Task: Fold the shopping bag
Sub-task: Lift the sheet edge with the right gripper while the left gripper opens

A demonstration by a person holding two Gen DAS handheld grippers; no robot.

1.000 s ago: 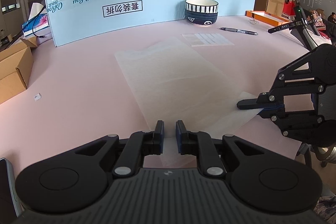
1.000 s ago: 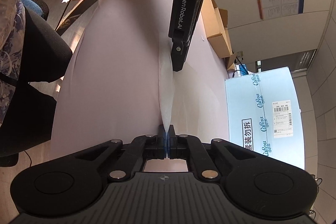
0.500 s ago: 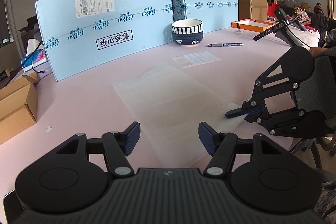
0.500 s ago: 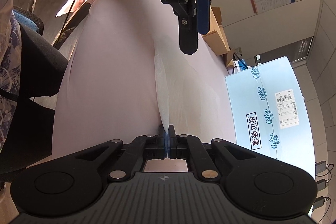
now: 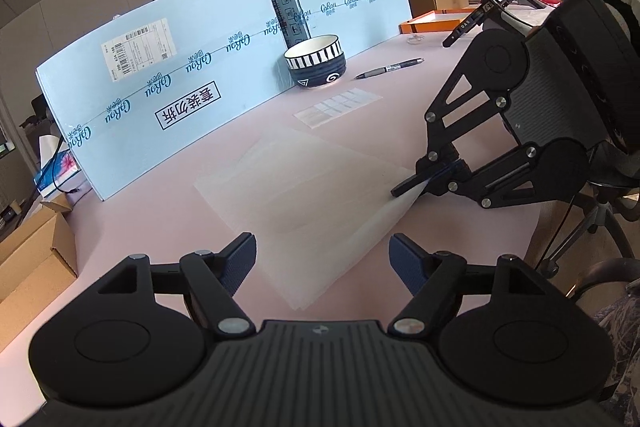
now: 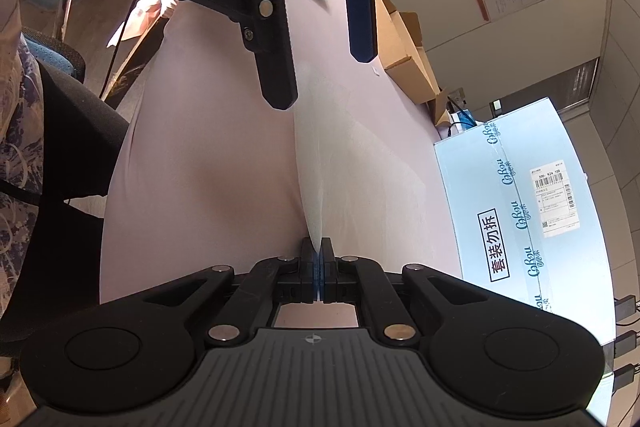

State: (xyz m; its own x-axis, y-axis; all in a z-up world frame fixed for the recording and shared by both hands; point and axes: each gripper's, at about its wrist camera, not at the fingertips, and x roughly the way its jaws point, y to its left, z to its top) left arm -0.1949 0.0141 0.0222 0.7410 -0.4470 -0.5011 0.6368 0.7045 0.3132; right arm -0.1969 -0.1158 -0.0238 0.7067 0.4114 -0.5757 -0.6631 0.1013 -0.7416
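Left tool was pinched on the near corner of the shopping bag a sec ago; it has since let go and its jaws are opening, now spread wide w/ nothing pressed between them. Bag corner lies flat on the pink counter between and just beyond the blue pads, not gripped. Left tool has also rolled and backed off slightly vs. earlier view; it points down at a shallow angle over the counter.

Right tool unchanged: jaws pressed together, pinching a raised edge of the bag, fabric standing up in a thin ridge from the pads. Seen from the left wrist view, right tool sits low at the bag's right corner, tip at counter level, corner lifted a little off the surface.

Bag: translucent white, flat, mid-counter, near corner towards left tool.

Further back: small printed sheet, pen, striped bowl against blue boxes. Cardboard box off counter's left edge.
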